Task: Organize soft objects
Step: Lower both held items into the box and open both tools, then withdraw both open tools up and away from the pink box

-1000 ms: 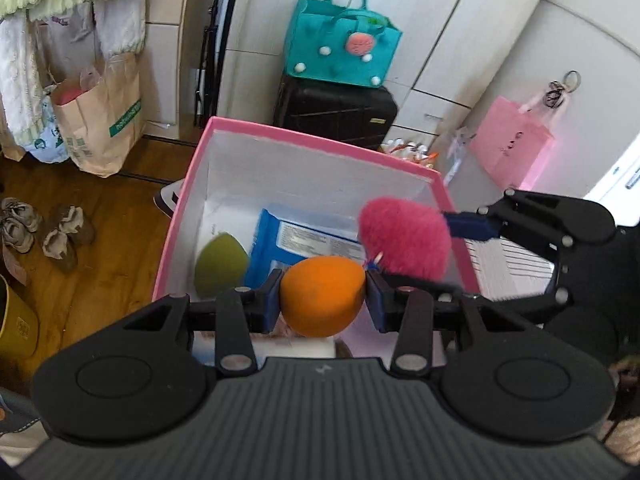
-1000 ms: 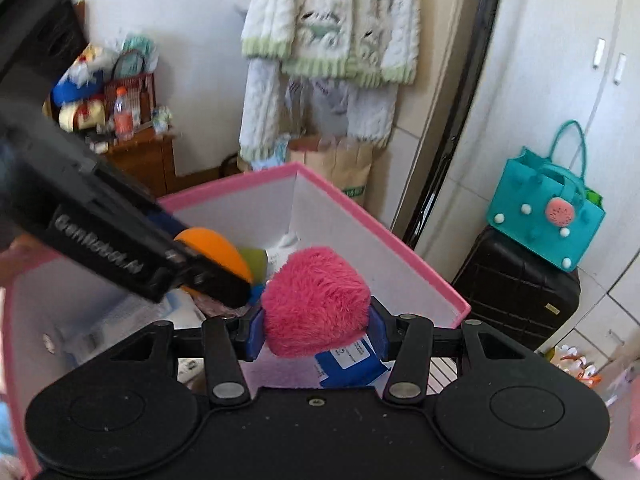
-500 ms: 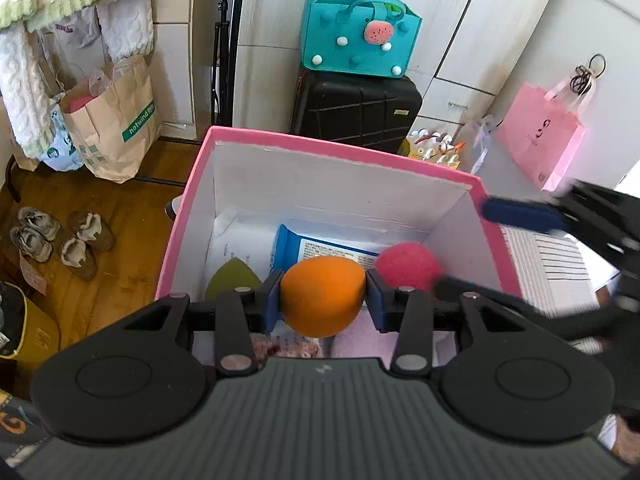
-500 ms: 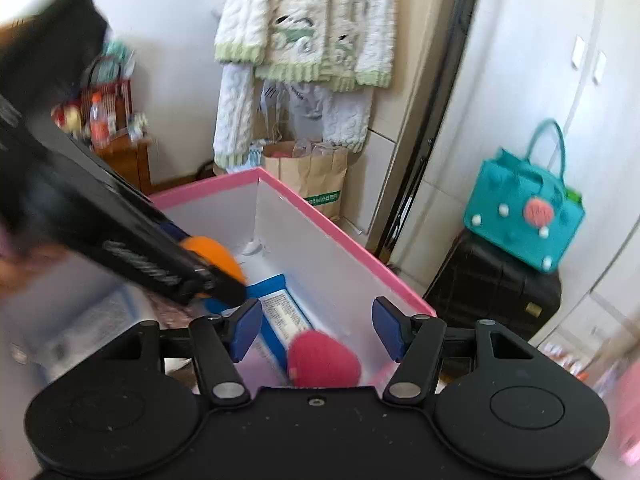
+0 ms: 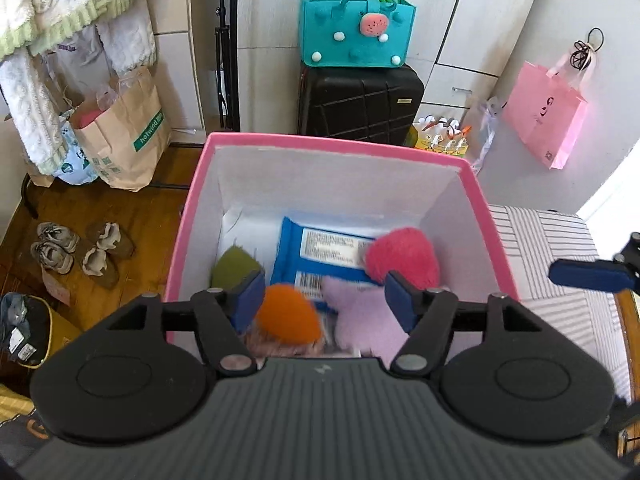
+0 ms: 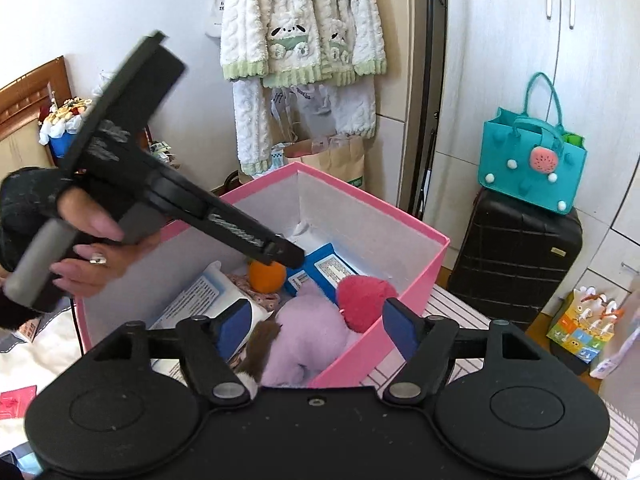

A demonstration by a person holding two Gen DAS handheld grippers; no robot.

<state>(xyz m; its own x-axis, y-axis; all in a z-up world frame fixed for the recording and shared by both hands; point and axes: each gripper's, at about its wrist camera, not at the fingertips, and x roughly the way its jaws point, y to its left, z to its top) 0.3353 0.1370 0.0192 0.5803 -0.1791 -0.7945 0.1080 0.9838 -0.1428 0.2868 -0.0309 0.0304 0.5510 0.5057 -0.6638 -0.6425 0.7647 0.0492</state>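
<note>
A pink box (image 5: pixel 336 145) with white inner walls holds the soft objects. Inside lie an orange ball (image 5: pixel 289 314), a pink fuzzy ball (image 5: pixel 402 255), a green ball (image 5: pixel 234 266), a lilac plush (image 5: pixel 366 322) and a blue packet (image 5: pixel 320 248). My left gripper (image 5: pixel 324 298) is open and empty above the box, the orange ball below it. My right gripper (image 6: pixel 318 326) is open and empty at the box's near corner (image 6: pixel 436 258). There the pink ball (image 6: pixel 366 300), lilac plush (image 6: pixel 308 340) and orange ball (image 6: pixel 267 276) also show.
A black suitcase (image 5: pixel 360 100) with a teal bag (image 5: pixel 356 28) stands behind the box. A paper bag (image 5: pixel 124 136) and shoes (image 5: pixel 76 252) sit on the wooden floor at left. A pink bag (image 5: pixel 544 116) hangs at right. A striped surface (image 5: pixel 560 280) lies right of the box.
My right gripper opened and dropped the pink fuzzy ball into the box, then drew back. My left gripper then opened and the orange ball fell into the box.
</note>
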